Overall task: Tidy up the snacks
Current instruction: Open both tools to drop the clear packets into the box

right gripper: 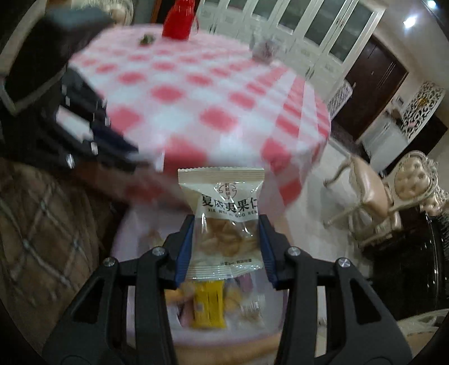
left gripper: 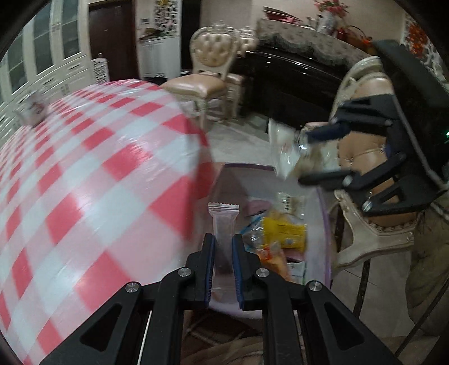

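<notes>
black tongs of the left hand (left gripper: 223,252) fill the foreground of the left wrist view, pinched nearly shut on a slim clear-wrapped snack stick (left gripper: 223,224) whose crimped end pokes out past the tips. across from them the right tongs (left gripper: 317,157), part-open, hold by its sides a macadamia nut packet (right gripper: 226,221), its cream header and printed label upright in the right wrist view. both packets hang over a pale translucent bin (left gripper: 322,224) that sits low beside the round tabletop with its red-and-white checked cloth (left gripper: 98,168); inside the bin lie a yellow packet (left gripper: 284,231), an orange one and several other wrapped snacks, loosely heaped. the step in hand looks to be the carry to the drop, two snacks at once. the next move probably calls for bringing each pair of tongs a little lower over the bin's mouth, then spreading them so the packets fall clear of the rim, one after the other so the two tools do not knock together. the tabletop's edge overhangs close by on one side and an ornate cream chair (left gripper: 373,224) crowds the other, leaving a narrow lane. farther off stand a second tufted chair (left gripper: 207,75), a dark piano (left gripper: 294,81), white cabinets and, on the cloth, a blurred red object (right gripper: 179,19) and a small box (left gripper: 33,109). much of both views is smeared by blur.
</notes>
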Demonstrator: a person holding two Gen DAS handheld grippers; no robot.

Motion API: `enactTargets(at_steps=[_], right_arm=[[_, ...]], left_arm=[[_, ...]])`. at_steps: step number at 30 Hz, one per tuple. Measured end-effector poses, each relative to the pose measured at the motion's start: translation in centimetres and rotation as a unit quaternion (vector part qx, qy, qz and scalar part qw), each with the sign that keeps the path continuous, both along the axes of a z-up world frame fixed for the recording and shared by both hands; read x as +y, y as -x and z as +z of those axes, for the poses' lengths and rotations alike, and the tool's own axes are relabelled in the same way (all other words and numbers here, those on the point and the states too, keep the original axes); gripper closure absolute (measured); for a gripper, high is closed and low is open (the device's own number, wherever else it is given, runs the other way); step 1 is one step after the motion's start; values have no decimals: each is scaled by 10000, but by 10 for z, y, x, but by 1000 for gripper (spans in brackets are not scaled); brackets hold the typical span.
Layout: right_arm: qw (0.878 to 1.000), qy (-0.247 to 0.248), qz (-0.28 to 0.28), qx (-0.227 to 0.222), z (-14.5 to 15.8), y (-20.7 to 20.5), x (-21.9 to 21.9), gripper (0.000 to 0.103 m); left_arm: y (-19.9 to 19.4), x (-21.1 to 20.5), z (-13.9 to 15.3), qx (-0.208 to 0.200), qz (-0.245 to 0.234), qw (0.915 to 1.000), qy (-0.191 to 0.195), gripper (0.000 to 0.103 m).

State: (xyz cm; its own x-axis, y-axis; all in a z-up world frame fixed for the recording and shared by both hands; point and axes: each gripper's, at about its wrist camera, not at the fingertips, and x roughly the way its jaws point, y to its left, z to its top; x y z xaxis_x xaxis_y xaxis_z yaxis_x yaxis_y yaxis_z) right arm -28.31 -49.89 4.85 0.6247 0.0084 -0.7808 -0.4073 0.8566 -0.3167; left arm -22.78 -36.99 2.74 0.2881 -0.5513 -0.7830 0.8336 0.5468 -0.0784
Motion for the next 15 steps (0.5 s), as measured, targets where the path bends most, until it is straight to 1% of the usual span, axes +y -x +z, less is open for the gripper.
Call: enactTargets(at_steps=[1,2,3,4,5,6,7,9,10,12,15], right_arm=[[9996,100,-60,250,-9,-1,-7,54],[9991,174,-95,370,-15,-2,-10,51],[9981,304,-162,516,-23,-2,-15,49],[9971,380,-253,615,-29,-3,-20,42],[9966,392,-337,638,-31,-4,-24,39],[9965,372,-418,616,-31,-5,-27,38],[9967,330,-501,554,-29,-7,-31,36],[9975,187,-623,286,-19,-11,-33,34],[9978,73,-653,133,-13,-14,-33,33],[9972,-313,-623,-262,4,-22,-22,32],[9897,-1052,-388,-891,25,-43,9,25]], left_arm=[[0,-5,-1,99,-156,9997,156,87],[0,-8,-1,227,-311,9987,342,83],[0,-12,-2,396,-449,9970,501,65],[0,-15,-3,469,-437,9967,498,38],[-2,-14,-3,447,-350,9972,478,29],[-3,-8,-1,335,-208,9977,543,25],[-5,-3,1,266,-161,9977,603,25],[-11,16,8,37,65,9974,721,25],[-19,33,14,-139,313,9961,812,25],[-34,62,22,-454,701,9933,804,25],[-60,109,34,-854,1396,9832,813,25]])
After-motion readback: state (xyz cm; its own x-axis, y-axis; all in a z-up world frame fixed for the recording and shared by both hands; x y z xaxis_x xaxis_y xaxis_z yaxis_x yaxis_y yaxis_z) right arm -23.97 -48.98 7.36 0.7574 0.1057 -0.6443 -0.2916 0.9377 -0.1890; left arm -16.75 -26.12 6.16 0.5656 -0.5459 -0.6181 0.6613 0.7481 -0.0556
